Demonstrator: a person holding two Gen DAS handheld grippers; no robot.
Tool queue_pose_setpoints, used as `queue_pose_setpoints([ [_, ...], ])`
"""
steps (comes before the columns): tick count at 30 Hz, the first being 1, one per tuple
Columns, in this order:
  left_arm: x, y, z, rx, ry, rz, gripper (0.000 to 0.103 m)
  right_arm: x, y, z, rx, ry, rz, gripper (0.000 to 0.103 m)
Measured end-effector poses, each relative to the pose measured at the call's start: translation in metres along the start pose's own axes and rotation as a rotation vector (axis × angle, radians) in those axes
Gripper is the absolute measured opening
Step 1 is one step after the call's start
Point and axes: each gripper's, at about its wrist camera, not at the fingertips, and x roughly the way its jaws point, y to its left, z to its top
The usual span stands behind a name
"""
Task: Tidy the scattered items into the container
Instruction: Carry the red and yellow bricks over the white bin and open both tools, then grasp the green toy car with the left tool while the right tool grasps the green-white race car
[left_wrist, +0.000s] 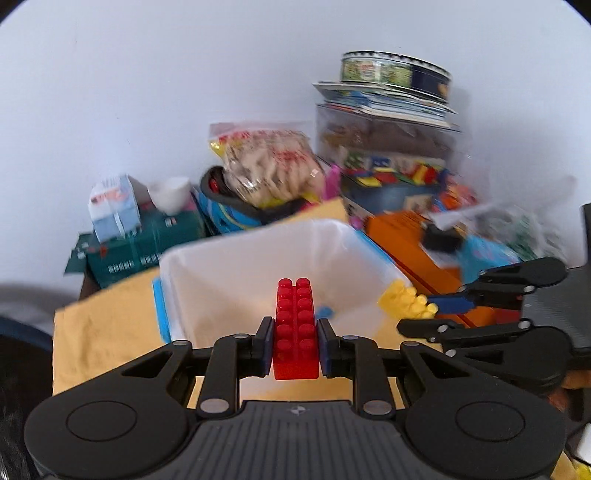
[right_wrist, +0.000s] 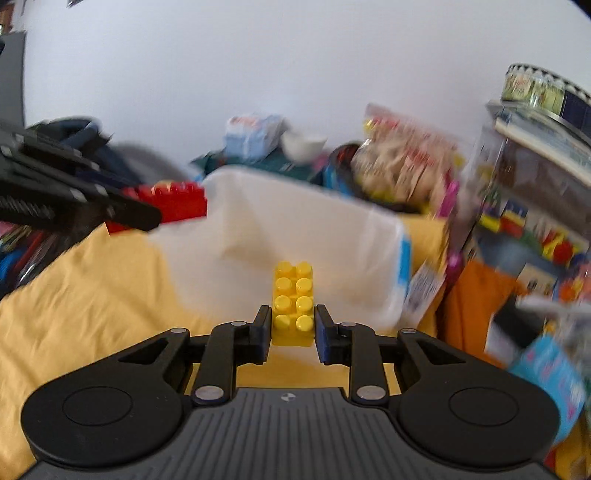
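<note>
Container (left_wrist: 207, 280) on yellow cloth (left_wrist: 96, 332) | L hand-held gripper (left_wrist: 294, 341) grips red brick (left_wrist: 295, 325) | R hand-held gripper (right_wrist: 293, 328) grips yellow brick (right_wrist: 292, 302) | snack bag (left_wrist: 269, 166) behind

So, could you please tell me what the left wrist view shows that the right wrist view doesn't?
Only the left wrist view shows a small blue piece inside the white bin. Only the right wrist view shows the dark bag behind the left tool. Both show the red brick, the yellow brick, the right tool, the yellow cloth and the snack bag.

Bright, even daylight; soft shadows; background motion-blurred, worst at right; fisheye edges bent.
</note>
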Motion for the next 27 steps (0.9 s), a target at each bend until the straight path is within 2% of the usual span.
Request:
queue_pose_setpoints([
  [4,0.042,0.009,0.012,-0.021,0.034,0.037,0.027,0.032,-0.007,0.024,0.037,0.0,-0.035,0.027],
  [8,0.08,0.018,0.01,-0.034,0.085,0.078,0.028,0.071,-0.018,0.029,0.1,0.058,-0.062,0.029],
  [10,0.082,0.023,0.008,-0.06,0.093,0.063,0.034,0.085,-0.022,0.025,0.128,0.089,-0.048,0.03],
  [14,0.071,0.021,0.007,-0.06,0.072,0.053,0.043,0.082,-0.019,0.019,0.134,0.098,-0.034,0.031],
  [17,0.053,0.018,0.004,-0.075,0.068,0.043,0.045,0.071,-0.014,0.017,0.125,0.09,-0.031,0.041],
  [19,0.037,0.015,-0.001,-0.082,0.055,0.039,0.053,0.059,-0.012,0.016,0.125,0.08,-0.029,0.044],
  [21,0.018,0.009,-0.011,-0.079,0.048,0.043,0.066,0.048,-0.007,0.013,0.12,0.084,-0.028,0.05],
  [22,0.011,0.007,-0.016,-0.079,0.049,0.051,0.066,0.041,-0.004,0.011,0.119,0.091,-0.023,0.052],
  [25,-0.009,0.001,-0.041,-0.093,0.081,0.062,0.066,0.025,0.007,-0.001,0.096,0.11,0.006,0.07],
  [27,-0.016,-0.002,-0.06,-0.106,0.108,0.064,0.066,0.017,0.015,-0.013,0.088,0.138,0.004,0.088],
])
